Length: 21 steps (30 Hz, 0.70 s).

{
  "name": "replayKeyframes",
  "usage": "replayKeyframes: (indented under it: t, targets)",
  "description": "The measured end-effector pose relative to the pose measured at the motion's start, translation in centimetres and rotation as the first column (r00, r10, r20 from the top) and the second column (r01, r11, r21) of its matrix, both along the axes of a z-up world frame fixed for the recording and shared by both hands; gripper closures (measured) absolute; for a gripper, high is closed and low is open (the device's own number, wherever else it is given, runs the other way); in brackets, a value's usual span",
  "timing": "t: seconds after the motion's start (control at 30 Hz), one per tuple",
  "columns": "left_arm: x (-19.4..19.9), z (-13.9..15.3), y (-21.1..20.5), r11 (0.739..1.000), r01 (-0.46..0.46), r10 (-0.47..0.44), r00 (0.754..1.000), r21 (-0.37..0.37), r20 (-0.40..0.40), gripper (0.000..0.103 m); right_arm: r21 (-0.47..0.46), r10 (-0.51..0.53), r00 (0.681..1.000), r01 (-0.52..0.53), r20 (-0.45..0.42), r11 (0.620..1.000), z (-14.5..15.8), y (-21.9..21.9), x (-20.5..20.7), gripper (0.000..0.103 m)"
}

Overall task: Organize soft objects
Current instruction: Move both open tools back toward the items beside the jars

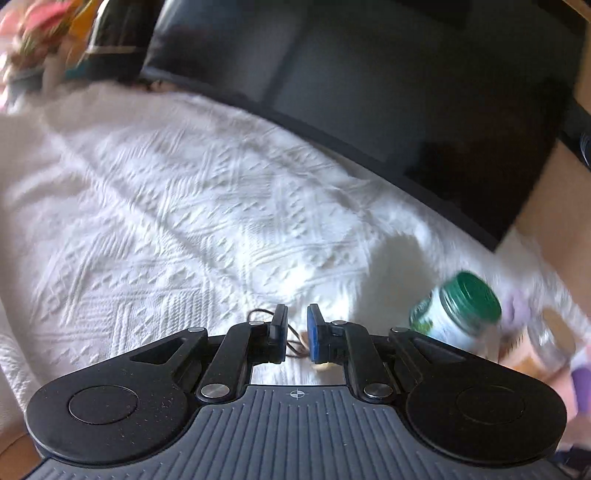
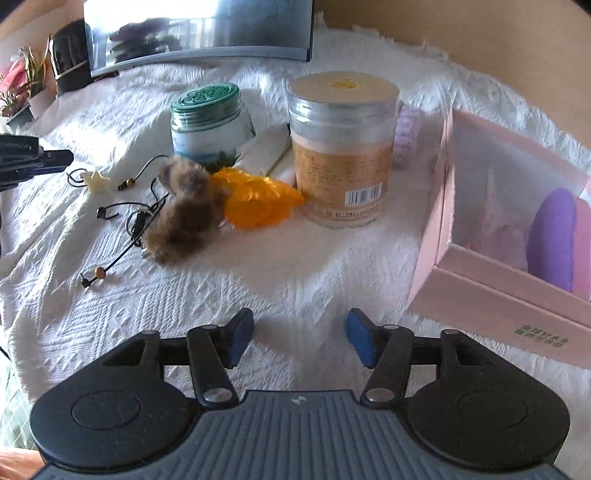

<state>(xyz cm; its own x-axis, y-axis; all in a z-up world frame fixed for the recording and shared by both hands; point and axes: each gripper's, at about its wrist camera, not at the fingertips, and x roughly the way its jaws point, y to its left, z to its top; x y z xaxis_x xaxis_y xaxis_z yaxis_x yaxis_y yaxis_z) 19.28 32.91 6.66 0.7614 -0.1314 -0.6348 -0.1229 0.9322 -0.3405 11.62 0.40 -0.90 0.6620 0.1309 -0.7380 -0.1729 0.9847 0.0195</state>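
White textured cloth [image 2: 207, 295] covers the whole work surface in both views. Dark monitor [image 2: 199, 33] stands at the upper edge of the right-wrist view and fills the upper right of the left-wrist view. Pink box [image 2: 480, 295] lies at the right edge of the right-wrist view, with a purple soft piece [image 2: 552, 240] and paler pink material behind its clear window. Tall clear canister [image 2: 341, 151] with an orange label stands at upper centre; a green-lidded jar [image 2: 210, 122] stands to its left, apart from it. Brown furry toy [image 2: 184, 218] lies left of centre, touching an orange crinkled piece [image 2: 258, 203] that rests against the canister's base — both sit between the jars and the near edge. Dark beaded cords [image 2: 122, 221] and a small pale star [image 2: 96, 181] lie at the left, beside the toy.

Right gripper [image 2: 300, 338] — lower centre, jaws set wide apart over bare cloth, nothing between them. Left gripper [image 1: 297, 332] — lower centre of its own view, jaws narrow with a small gap; a thin cord loop and a small pale piece show just behind the pads, and whether either is pinched cannot be told.
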Motion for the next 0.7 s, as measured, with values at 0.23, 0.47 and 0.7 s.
replayKeyframes:
  t: [0.23,0.47,0.7]
  targets:
    - [0.6,-1.3,-1.7,0.978,0.194,-0.189,0.979,0.070,-0.072,0.090,-0.022,-0.001,0.999,0.001,0.038,1.000,-0.6,0.0,-0.9,0.038]
    - [-0.2,-2.6,-4.0,0.880,0.392,-0.357,0.918,0.269,-0.173,0.085,-0.017,0.002,0.998,0.000,0.064,1.000,-0.9,-0.3,-1.3,0.034]
    - [-0.4,-2.8,-3.3,0.864,0.433,-0.396,0.900,0.257,-0.182,0.081,-0.016,-0.008,0.997,0.010,0.082,1.000,-1.0,-0.2,-1.6,0.032]
